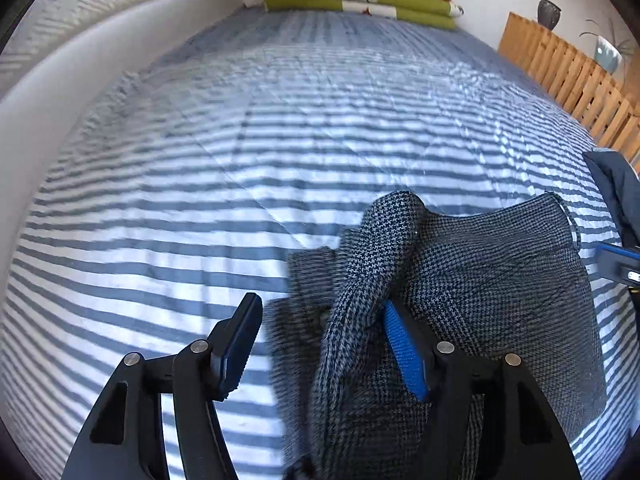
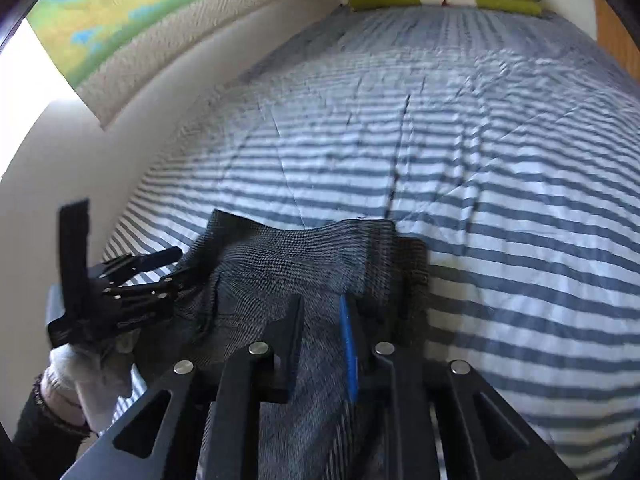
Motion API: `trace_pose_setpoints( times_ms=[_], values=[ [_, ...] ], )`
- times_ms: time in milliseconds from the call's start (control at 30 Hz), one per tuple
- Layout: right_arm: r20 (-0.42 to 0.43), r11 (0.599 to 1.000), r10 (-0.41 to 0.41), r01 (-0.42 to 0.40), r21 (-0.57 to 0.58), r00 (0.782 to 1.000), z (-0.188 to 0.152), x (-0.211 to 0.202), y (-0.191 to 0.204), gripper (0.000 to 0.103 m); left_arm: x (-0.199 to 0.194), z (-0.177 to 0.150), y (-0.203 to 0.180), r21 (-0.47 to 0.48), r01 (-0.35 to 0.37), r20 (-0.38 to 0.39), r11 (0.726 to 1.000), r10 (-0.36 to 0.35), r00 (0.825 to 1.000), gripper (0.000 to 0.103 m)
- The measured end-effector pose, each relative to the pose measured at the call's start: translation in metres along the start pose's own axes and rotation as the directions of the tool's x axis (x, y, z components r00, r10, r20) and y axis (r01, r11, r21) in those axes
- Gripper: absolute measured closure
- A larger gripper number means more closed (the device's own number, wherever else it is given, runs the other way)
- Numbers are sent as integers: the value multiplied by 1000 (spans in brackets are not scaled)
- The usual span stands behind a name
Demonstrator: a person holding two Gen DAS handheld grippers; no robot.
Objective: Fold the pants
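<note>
holding the houndstooth pants (image 2: 280, 264) on the striped bedspread (image 2: 500, 220): right gripper (image 2: 320, 344) has its jaws nearly together, pinching a fold of the cloth that runs up between them toward 12 o'clock. left gripper (image 1: 320, 340) stands spread; a raised ridge of fabric hangs against its blue pad (image 1: 404, 354) but the black pad (image 1: 240, 344) is clear of it, so no grip there as far as i can tell. from the left gripper the bulk of the pants lies at 1 to 3 o'clock. in the right view the left gripper sits at 9 o'clock on the garment's edge. judgement: right hand is nearer, left must regrasp.
</note>
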State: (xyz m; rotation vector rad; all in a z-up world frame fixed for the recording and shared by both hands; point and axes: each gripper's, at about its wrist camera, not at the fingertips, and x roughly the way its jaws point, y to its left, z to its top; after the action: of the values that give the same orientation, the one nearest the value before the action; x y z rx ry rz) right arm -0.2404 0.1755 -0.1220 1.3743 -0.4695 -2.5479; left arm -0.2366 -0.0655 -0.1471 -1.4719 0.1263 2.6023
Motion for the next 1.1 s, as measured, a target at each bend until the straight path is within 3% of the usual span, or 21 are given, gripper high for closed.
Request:
trace_pose_setpoints(
  times_ms=[100,233,433,533,633,767,900,1100],
  values=[
    [8,1000,-9,9,-7,1000,-40,-34,-4,86,-34,-6,4,23,-6,60,1000,4,998,43],
    [-90,994,64,-56,91,994,-108,-44,-12,86,-67,-29,-5,89,27,79,996,-34,996,44],
    [-141,990,78,-60,125,987,-127,-22,-12,86,-89,-51,-5,92,27,63,995,-33,997,49],
    [-130,989,80,-62,133,988,-126,-21,-13,94,-98,-51,-4,98,31,67,995,-37,997,50],
    [-120,991,80,-66,120,989,-130,-31,-10,103,-101,-55,-3,110,24,69,994,-32,997,51],
    [-134,988,74,-54,146,988,-145,-46,-18,103,-105,-58,-1,116,22,66,993,-29,997,51],
    [-145,977,134,-106,185,980,-168,-68,-22,103,-106,-64,-2,123,25,60,992,-33,998,51],
    [-194,983,184,-183,26,964,-215,-103,26,103,-114,-75,-6,131,42,41,991,-48,998,51]
  ],
)
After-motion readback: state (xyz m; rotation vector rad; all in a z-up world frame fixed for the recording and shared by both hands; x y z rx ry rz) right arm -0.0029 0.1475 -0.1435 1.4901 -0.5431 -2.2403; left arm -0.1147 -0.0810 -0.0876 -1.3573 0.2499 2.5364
